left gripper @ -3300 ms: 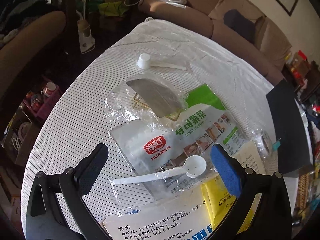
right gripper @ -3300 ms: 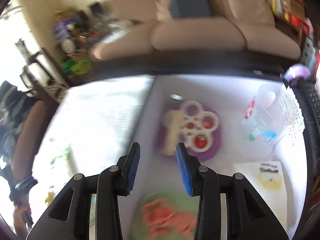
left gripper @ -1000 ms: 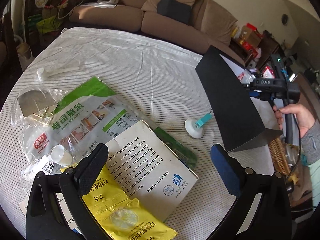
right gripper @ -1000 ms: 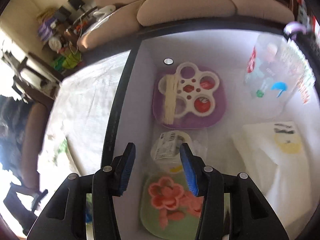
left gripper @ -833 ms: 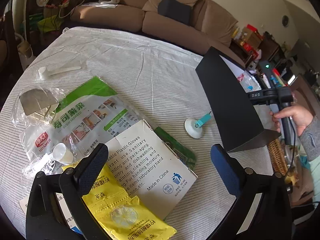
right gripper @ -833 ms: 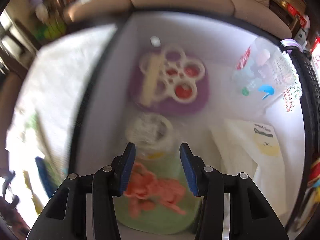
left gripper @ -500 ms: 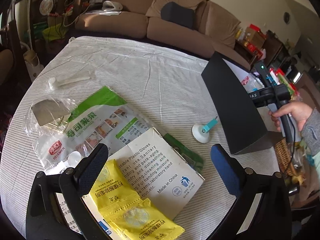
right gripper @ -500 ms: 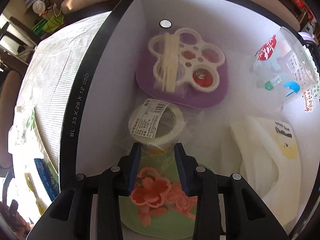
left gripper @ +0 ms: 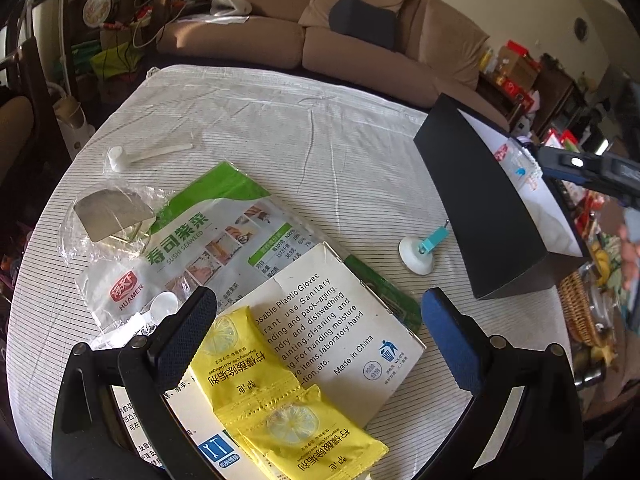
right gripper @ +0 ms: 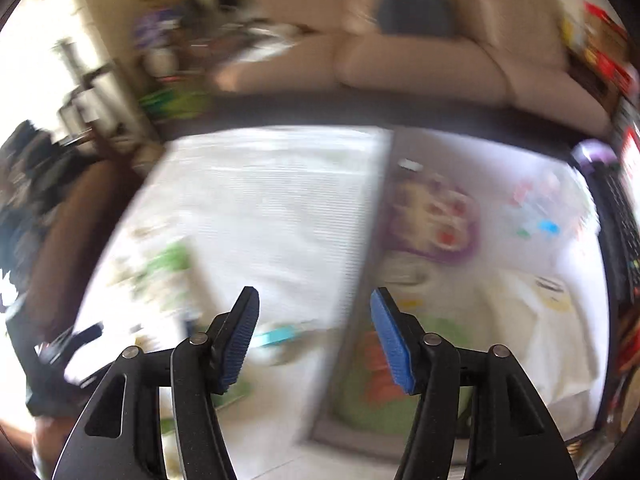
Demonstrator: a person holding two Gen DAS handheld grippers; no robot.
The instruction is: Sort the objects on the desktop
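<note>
My left gripper (left gripper: pixel 316 312) hovers open over the yellow lemon packets (left gripper: pixel 280 412) and the white gloves box (left gripper: pixel 332 320), gripping nothing. A seaweed bag (left gripper: pixel 208 232), a bagged metal piece (left gripper: pixel 108 216), a white spoon (left gripper: pixel 144 154) and a suction hook with a teal clip (left gripper: pixel 418 254) lie on the striped cloth. My right gripper (right gripper: pixel 315 308) is above the left wall of the black box (left gripper: pixel 480 208), its jaws opening with nothing between them. The blurred right wrist view shows a tape roll (right gripper: pixel 404 272), a purple tray (right gripper: pixel 436 216) and a green plate (right gripper: pixel 384 380) inside the box.
The box also holds a clear cup (right gripper: pixel 536 208) and a white cloth (right gripper: pixel 532 320). A wicker basket (left gripper: pixel 576 312) sits at the table's right edge. A brown sofa (left gripper: pixel 360 52) stands behind the round table, and clutter and a chair are on the left.
The right gripper let the tape roll go inside the box, then rose and swung left toward the table with its jaws wider. The left gripper stayed open and barely moved.
</note>
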